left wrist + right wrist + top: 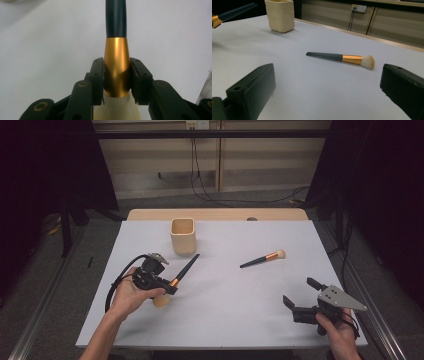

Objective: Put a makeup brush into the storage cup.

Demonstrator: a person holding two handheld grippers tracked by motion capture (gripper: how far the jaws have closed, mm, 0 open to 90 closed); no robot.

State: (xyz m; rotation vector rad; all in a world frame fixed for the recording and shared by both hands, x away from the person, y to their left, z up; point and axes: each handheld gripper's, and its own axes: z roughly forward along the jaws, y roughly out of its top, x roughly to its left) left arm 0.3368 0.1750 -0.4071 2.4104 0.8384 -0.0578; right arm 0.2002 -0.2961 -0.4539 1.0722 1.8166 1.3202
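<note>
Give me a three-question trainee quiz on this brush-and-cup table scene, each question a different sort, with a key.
1. True or false: the left gripper is shut on the gold collar of a brush.
2. Which way do the right gripper's jaws stand? A. shut on the cup B. open, holding nothing C. shut on a brush
3. Fill in: the second brush lies flat on the ____, apart from the cup.

Key: 1 true; 2 B; 3 table.
</note>
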